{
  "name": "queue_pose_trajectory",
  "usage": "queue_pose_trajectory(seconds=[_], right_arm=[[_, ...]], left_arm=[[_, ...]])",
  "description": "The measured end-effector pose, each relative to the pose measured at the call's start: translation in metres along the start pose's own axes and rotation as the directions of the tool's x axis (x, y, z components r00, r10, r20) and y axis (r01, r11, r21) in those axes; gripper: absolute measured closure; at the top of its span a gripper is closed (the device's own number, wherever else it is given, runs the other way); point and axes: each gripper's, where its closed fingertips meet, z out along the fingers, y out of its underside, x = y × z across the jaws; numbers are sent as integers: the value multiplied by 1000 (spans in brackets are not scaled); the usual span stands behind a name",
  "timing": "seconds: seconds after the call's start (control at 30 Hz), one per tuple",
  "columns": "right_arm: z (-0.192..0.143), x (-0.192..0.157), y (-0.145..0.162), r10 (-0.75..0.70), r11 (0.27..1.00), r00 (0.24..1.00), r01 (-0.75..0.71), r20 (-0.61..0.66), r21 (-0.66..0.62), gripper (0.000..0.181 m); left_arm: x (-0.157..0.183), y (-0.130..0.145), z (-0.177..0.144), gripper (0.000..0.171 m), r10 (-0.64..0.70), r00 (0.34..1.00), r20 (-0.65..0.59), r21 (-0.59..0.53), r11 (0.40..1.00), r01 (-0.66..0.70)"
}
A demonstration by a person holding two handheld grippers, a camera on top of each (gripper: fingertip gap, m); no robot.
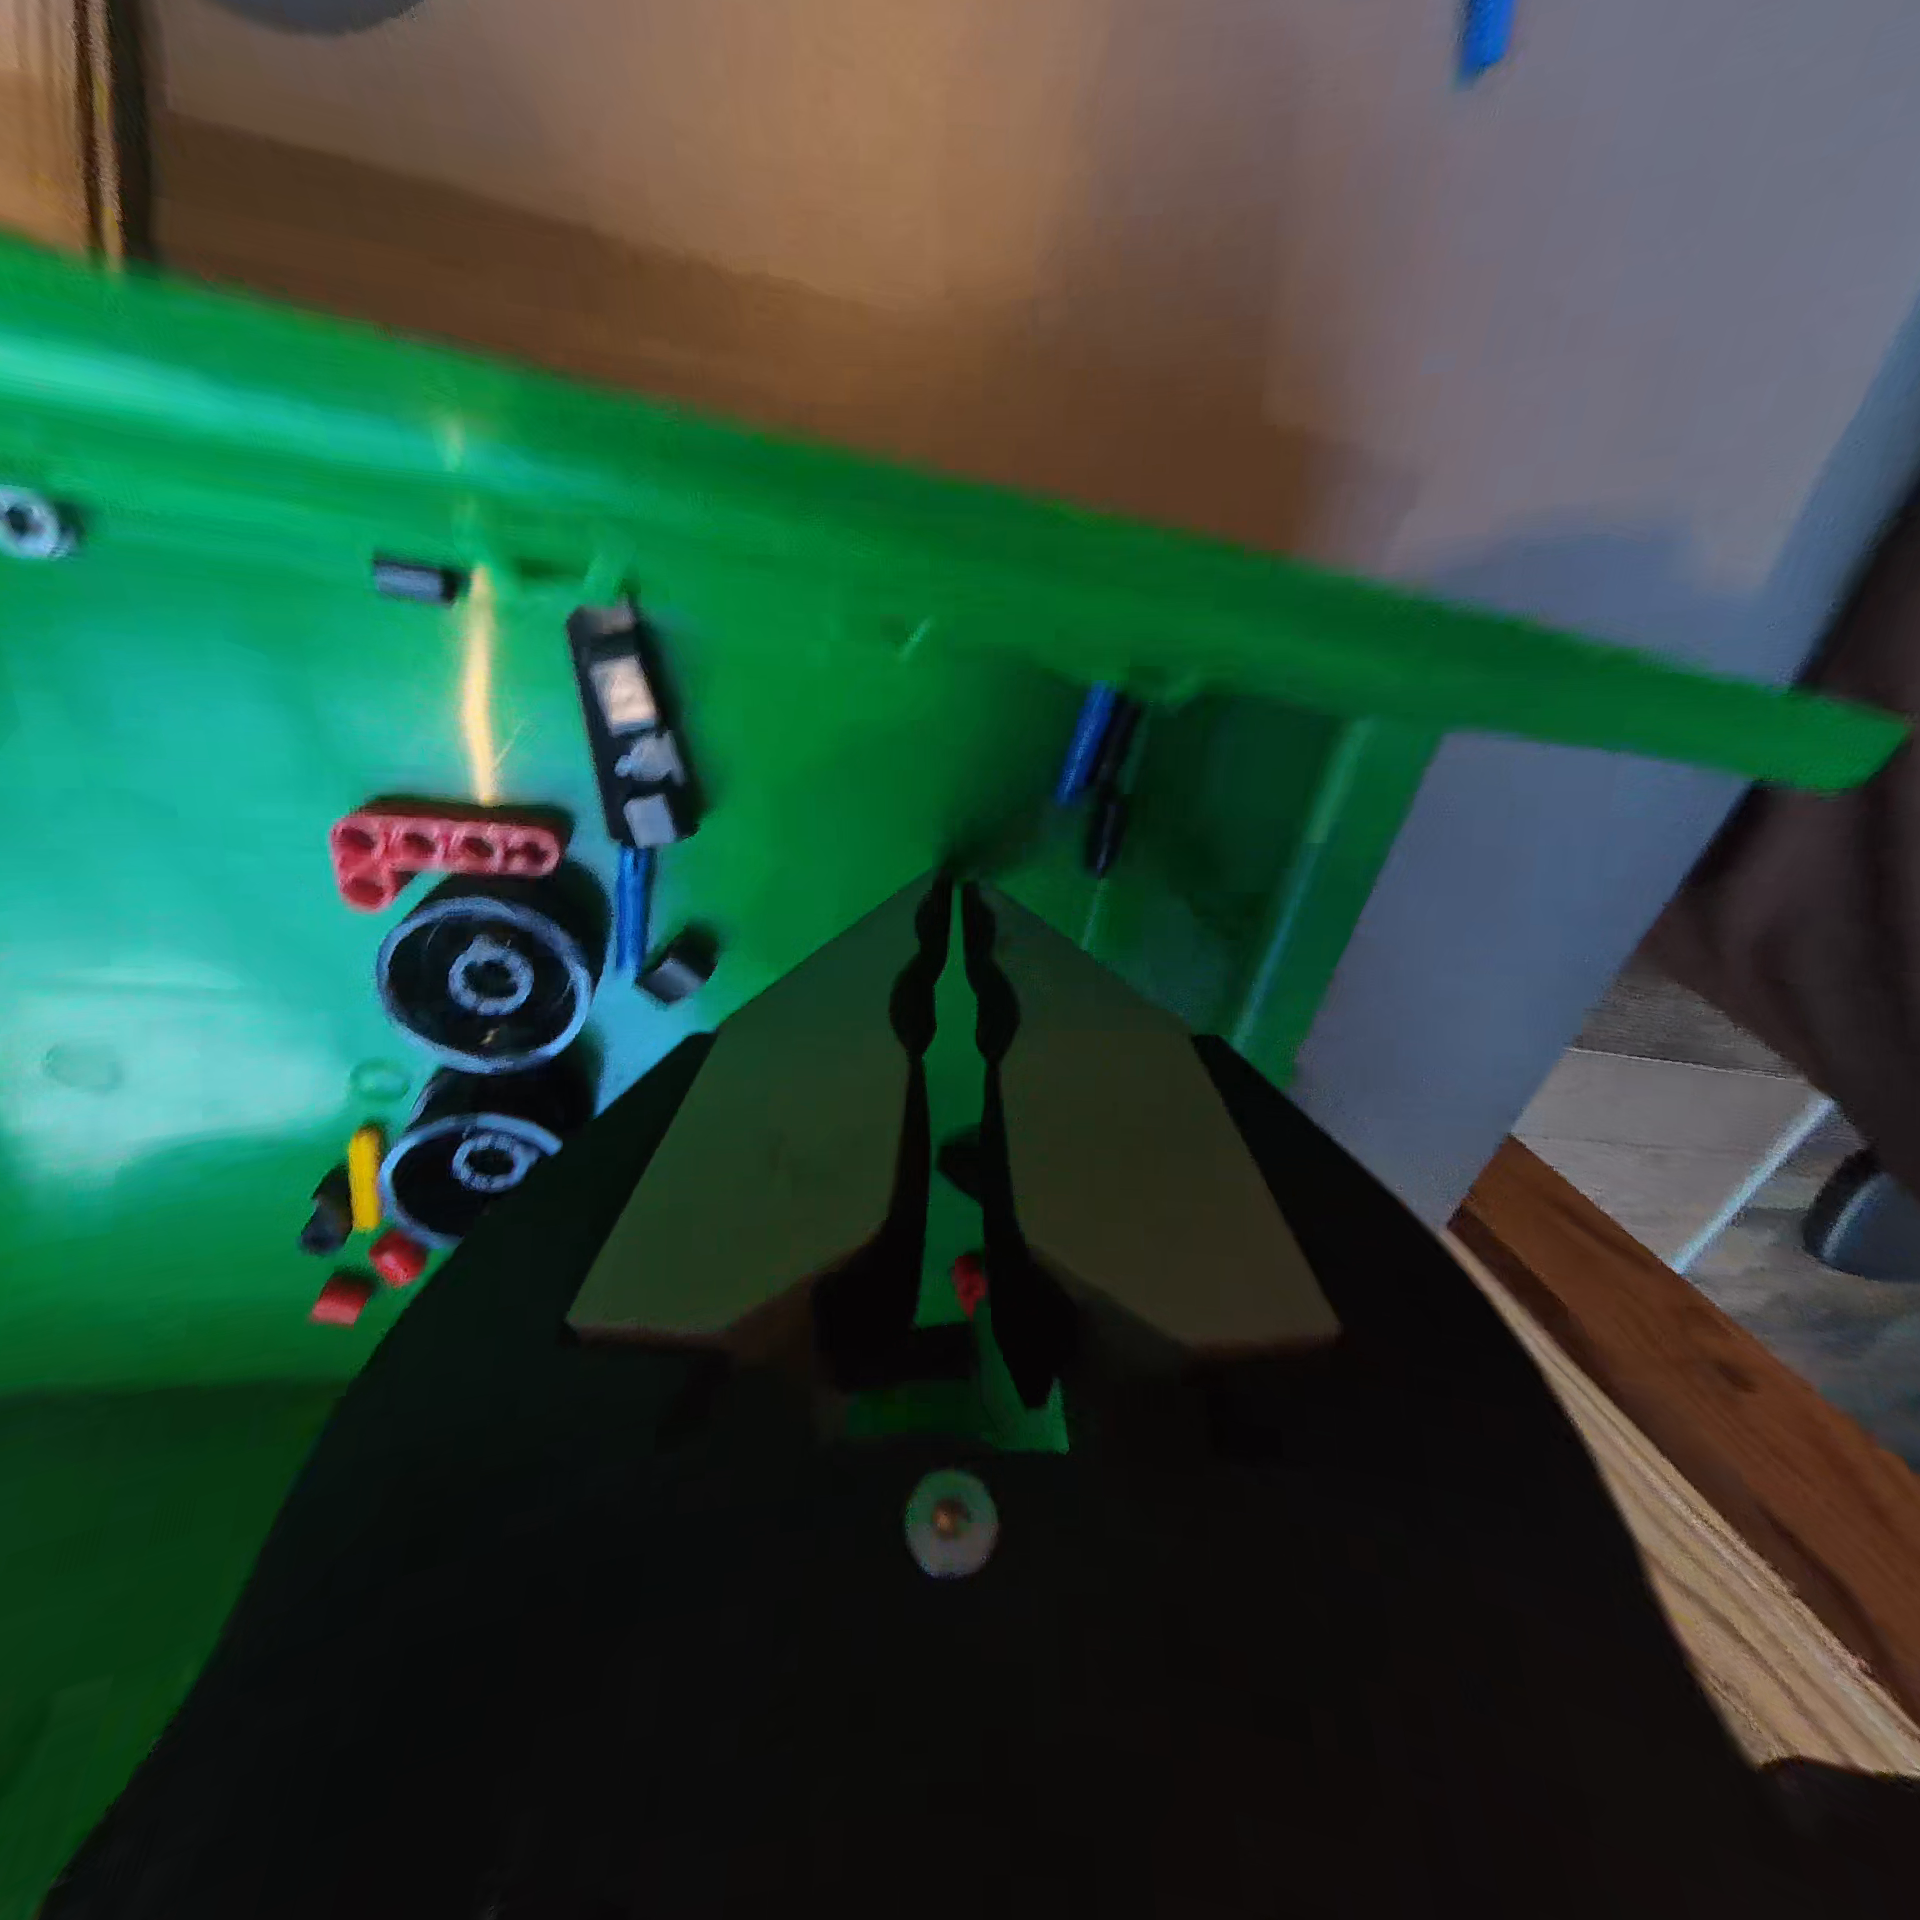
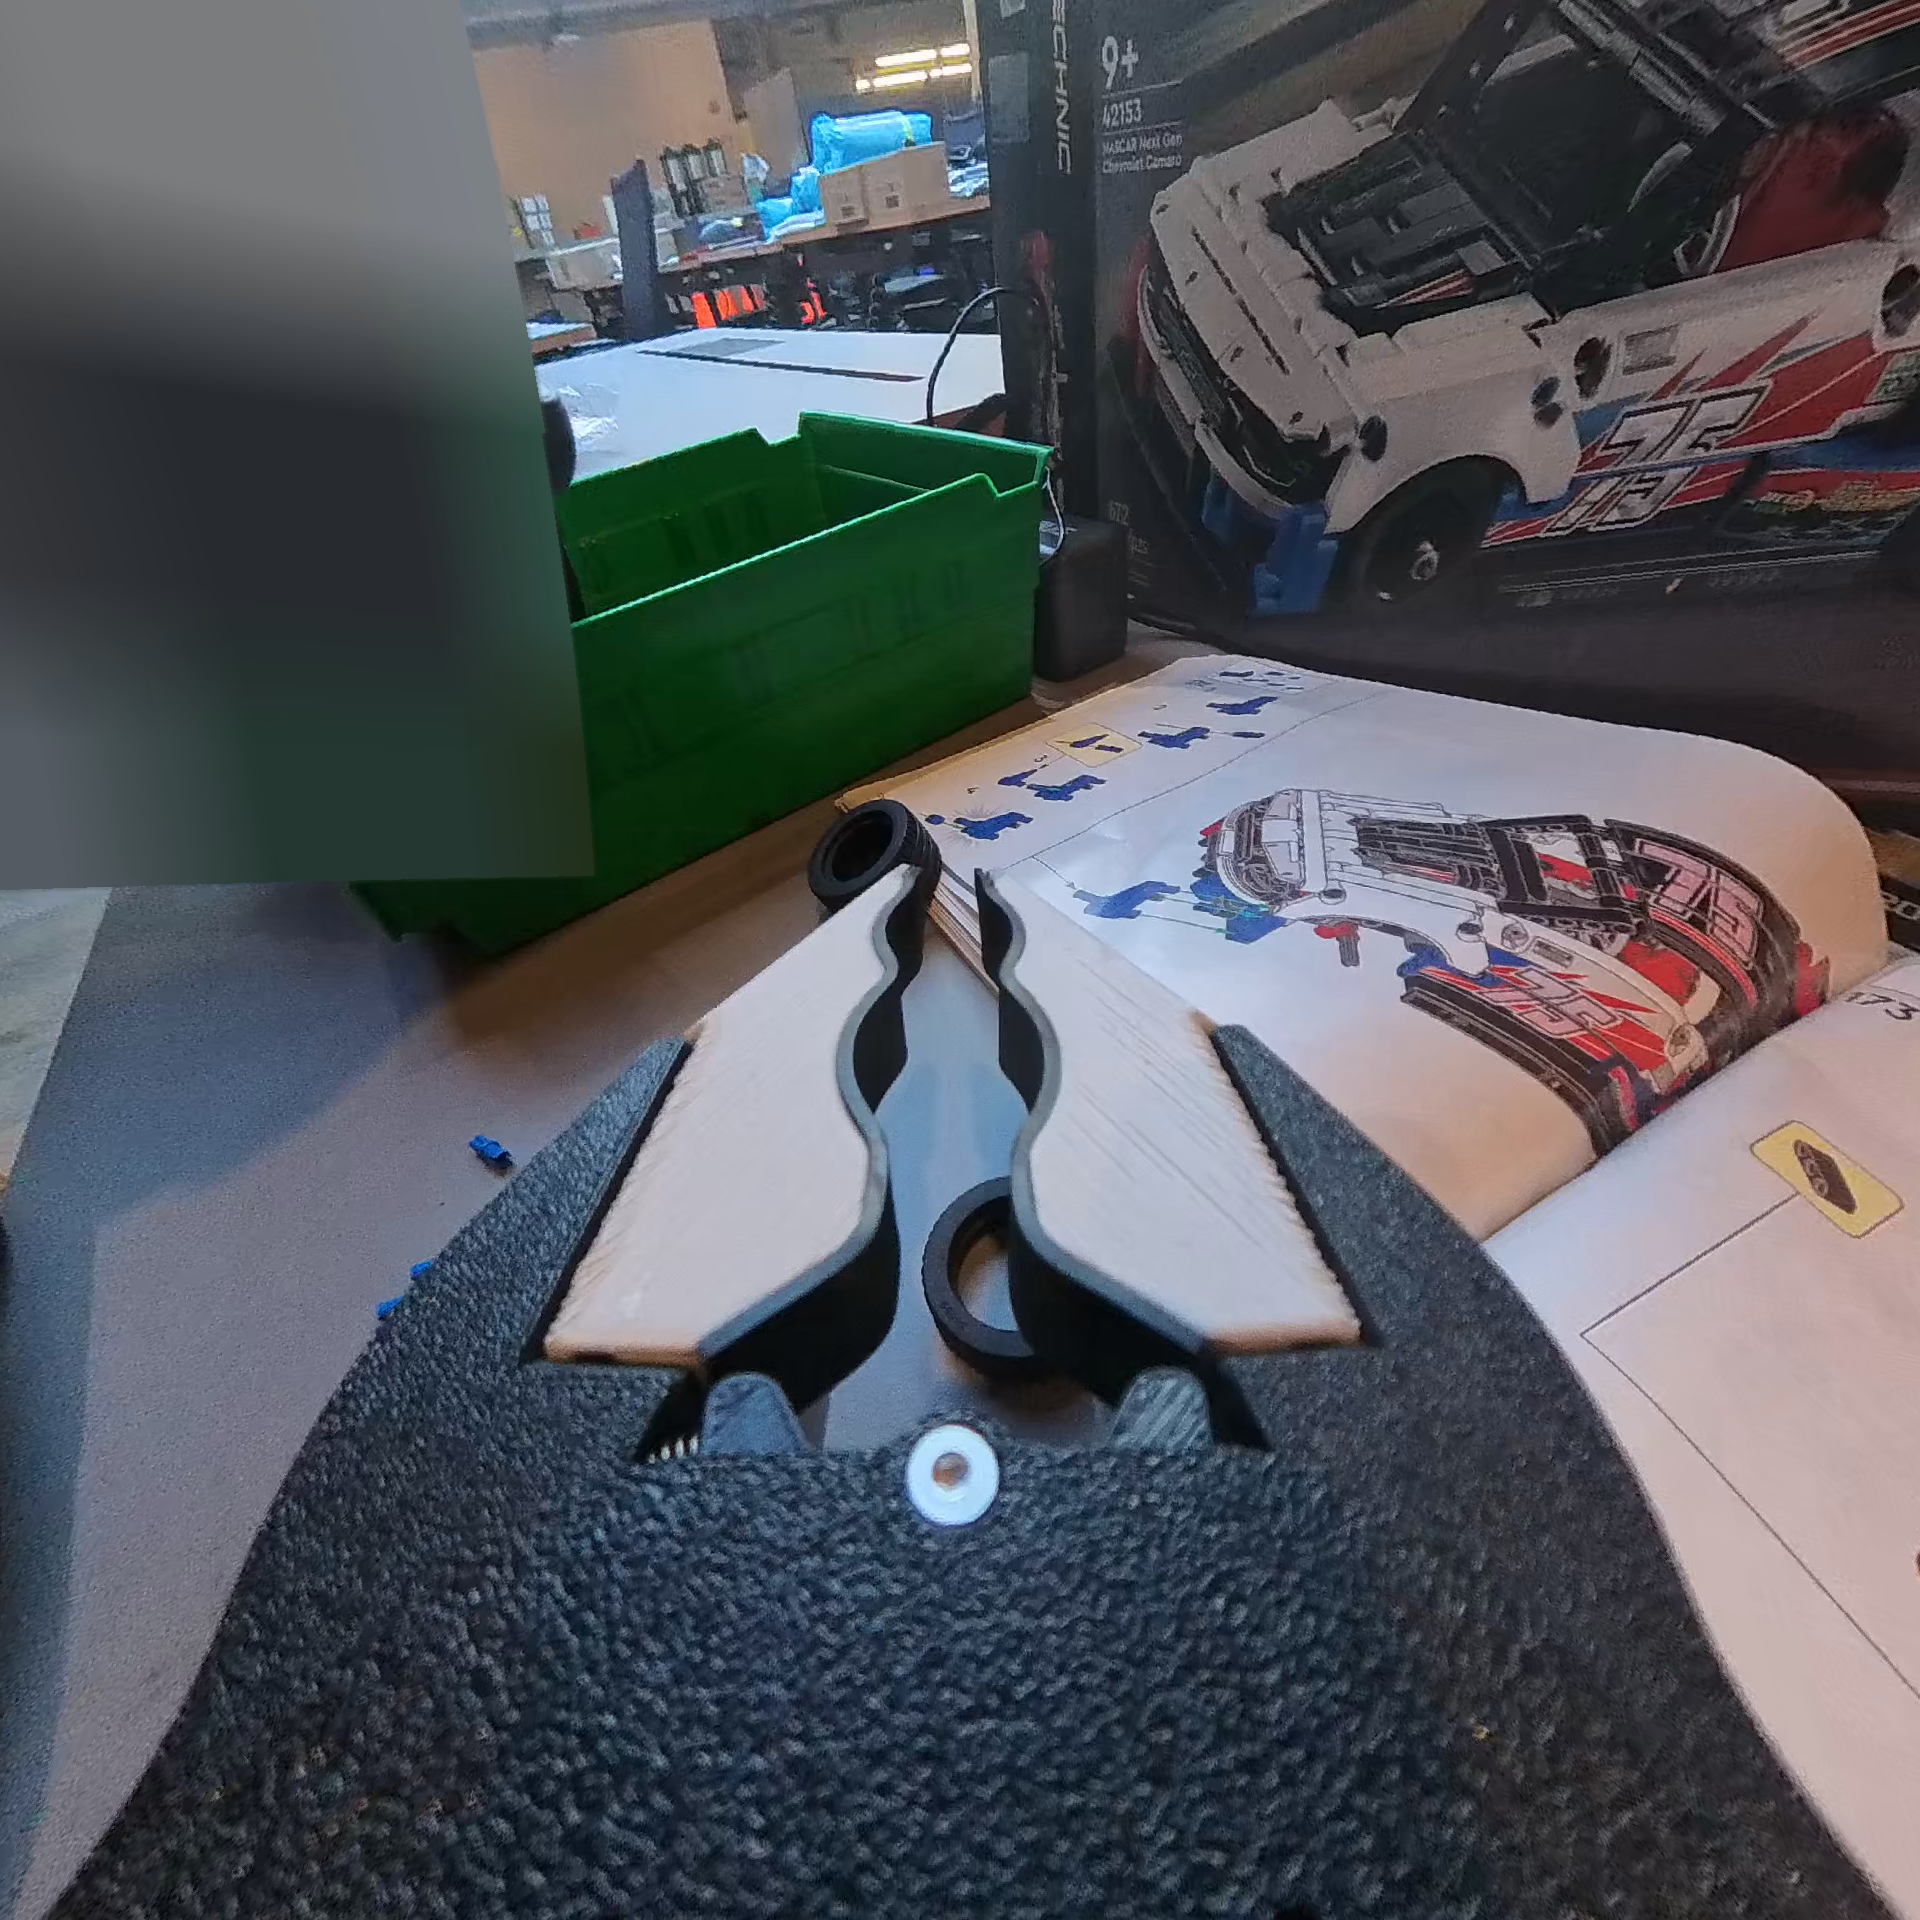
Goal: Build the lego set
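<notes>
In the left wrist view my left gripper reaches into a green bin, its fingers closed together with nothing seen between them. On the bin floor to its left lie two black wheels, a red beam, a long black piece and a blue pin. In the right wrist view my right gripper hovers low over the table, jaws slightly apart and empty. One black tyre stands just beyond its left fingertip. A second tyre lies under the gripper near the finger bases.
Blue and black pins lie in the bin's far corner, with small red and yellow bits at the left. The open instruction booklet lies to the right, the set's box behind it, the green bin to the left. Blue pins lie on the table. My right fingertips sit around 25 cm from my left ones. The blue pin is closer to my left gripper, around 5 cm from its tips; the right tips are 25 cm off. From my left tips it is roughly 6 cm to the long black piece; from my right, 20 cm.
</notes>
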Motion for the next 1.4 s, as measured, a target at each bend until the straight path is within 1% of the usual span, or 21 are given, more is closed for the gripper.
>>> queue_pose_trajectory(seconds=[0.03,0.07,0.13,0.2,0.23,0.3,0.33,0.4,0.47,0.5,0.57,0.6,0.7,0.8,0.87,1.0,1.13,1.23,1.3,1.37,1.4], right_arm=[[0,0,0,2,1000,1000,-2,1,1,171],[0,0,0,4,1000,1000,-4,2,3,171],[-1,0,-1,9,1000,1000,-9,4,7,171],[-1,0,-1,16,1000,1000,-16,8,9,171],[-1,0,-1,19,1000,1000,-19,10,9,171],[-1,0,-1,26,1000,1000,-26,14,10,171],[-1,-1,-1,29,999,999,-30,16,12,171],[-3,-1,-2,33,999,999,-33,17,17,171],[-4,-1,-3,32,999,999,-32,13,22,171],[-4,-1,-3,31,999,999,-32,11,22,171],[-4,-1,-3,33,999,999,-34,14,23,171],[-3,-2,-3,36,999,999,-36,20,22,171],[-1,-6,-3,36,999,999,-37,39,17,171],[-2,-9,-2,24,1000,999,-25,43,13,171],[-3,-9,-4,21,1000,999,-22,37,19,171],[-7,-5,-6,36,999,999,-37,32,35,171],[-6,-3,-5,57,998,997,-59,43,30,171],[-7,-4,-6,56,998,998,-57,43,32,171],[-8,-3,-7,56,998,998,-57,38,37,170],[-9,-2,-7,63,997,997,-65,39,42,171],[-9,-2,-7,68,997,997,-69,41,43,171]], left_arm=[[-4,6,-2,164,-6,1000,17,-10,1000,7],[-6,10,-5,149,-18,999,26,-10,1000,18],[-1,18,-12,154,-34,999,-6,1,999,34],[1,25,-17,156,-29,1000,7,-1,1000,29],[2,33,-17,157,-12,1000,17,-27,1000,12],[-2,50,-19,151,-2,997,74,-96,995,9],[-3,55,-21,148,-27,995,91,-101,994,37],[-3,54,-31,144,-92,990,107,-28,995,96],[-8,51,-48,138,-178,970,168,91,982,164],[-6,49,-55,136,-222,962,162,156,968,198],[9,38,-61,136,-255,965,58,271,934,231],[12,35,-59,140,-256,966,36,285,929,235],[6,49,-41,140,-200,976,89,143,972,187],[6,45,-27,147,-128,991,44,60,990,125],[5,45,-20,147,-62,998,28,-4,998,62],[7,50,-5,165,128,992,-10,-122,984,-128],[11,49,-5,162,145,983,-114,-156,974,-162],[11,52,-5,164,165,977,-136,-173,967,-187],[10,54,-5,164,179,976,-122,-179,963,-200],[8,54,-5,163,161,983,-93,-171,970,-175],[-5,53,-5,171,153,988,-2,-169,974,-151]])
